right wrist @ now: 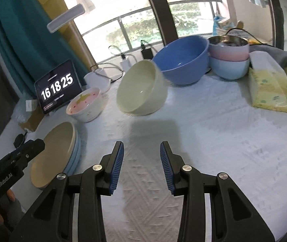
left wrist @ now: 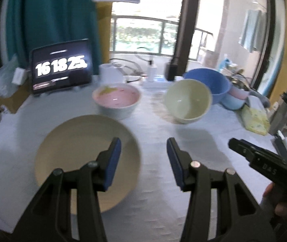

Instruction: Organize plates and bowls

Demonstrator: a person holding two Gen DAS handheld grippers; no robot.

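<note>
Tabletop (right wrist: 214, 141): white textured cloth, matt, woven pattern. Cream bowl (right wrist: 141, 89) at 12 o'clock: glossy glaze. Blue bowl (right wrist: 181, 60): smooth glossy plastic. Steel bowl (right wrist: 227, 40) at 1 o'clock: shiny metal. Beige plate (left wrist: 87, 161): matt.

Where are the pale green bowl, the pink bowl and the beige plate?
pale green bowl (right wrist: 138, 89): right wrist view, on its inner wall.
pink bowl (left wrist: 116, 97): left wrist view, on its pink inside.
beige plate (left wrist: 77, 139): left wrist view, on its bare face, ahead of the gripper fingers.
</note>
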